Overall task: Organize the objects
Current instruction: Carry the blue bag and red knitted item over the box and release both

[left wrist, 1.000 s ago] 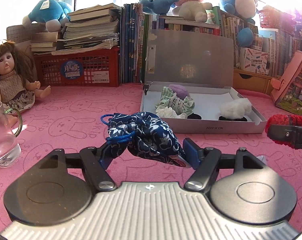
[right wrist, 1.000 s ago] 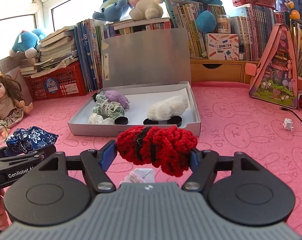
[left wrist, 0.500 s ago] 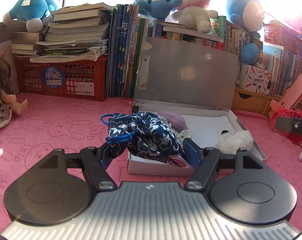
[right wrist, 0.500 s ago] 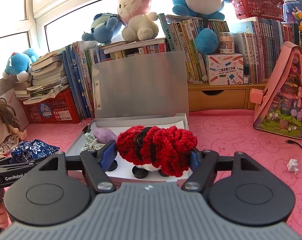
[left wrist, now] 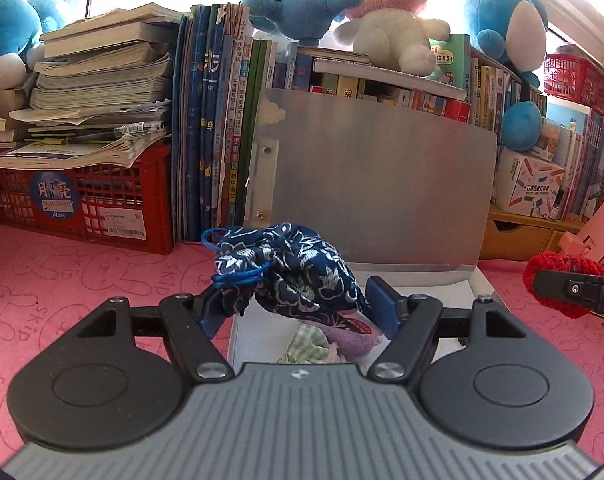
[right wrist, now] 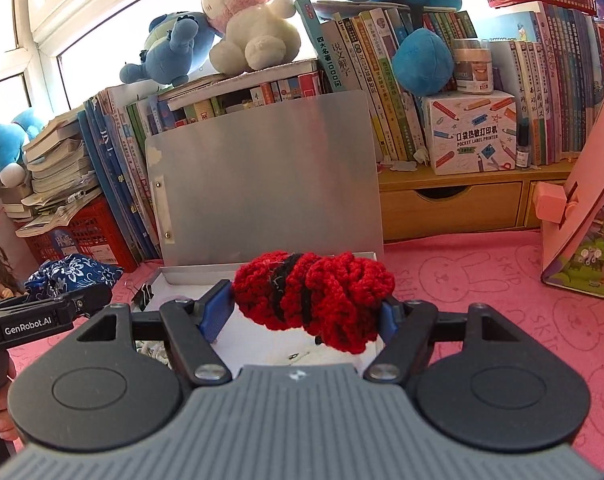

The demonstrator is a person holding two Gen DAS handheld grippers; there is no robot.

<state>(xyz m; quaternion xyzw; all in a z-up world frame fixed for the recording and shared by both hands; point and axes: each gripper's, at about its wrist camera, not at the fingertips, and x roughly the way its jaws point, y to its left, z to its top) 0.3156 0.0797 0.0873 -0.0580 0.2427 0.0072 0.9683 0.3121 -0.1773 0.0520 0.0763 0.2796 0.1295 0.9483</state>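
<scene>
A pink mat printed with rabbit outlines [left wrist: 82, 280] covers the surface, and along its far edge stand rows of upright books [left wrist: 210, 128], a red plastic crate [left wrist: 102, 208] under a stack of paperbacks, and plush toys on top, among them a white rabbit with a pink hood [left wrist: 385, 12]. In the middle lies a shallow grey cardboard box [right wrist: 194, 276] with its silver lid [right wrist: 270, 176] propped upright against the books.

The left gripper [left wrist: 298, 300] is clamped on a navy drawstring pouch with a white flower print [left wrist: 290, 272], both blue pads pressing into the cloth, and holds it above the near left corner of the box. Below it, inside the box, lie a green checked scrunchie [left wrist: 307, 342] and a lilac one [left wrist: 353, 342], touching each other.

The right gripper [right wrist: 305, 312] grips a red crocheted scrunchie with black stripes [right wrist: 313, 296], its pads squeezing either end, above the near part of the box to the right of the pouch. A black binder clip [right wrist: 144, 294] sits at the box's left wall.
</scene>
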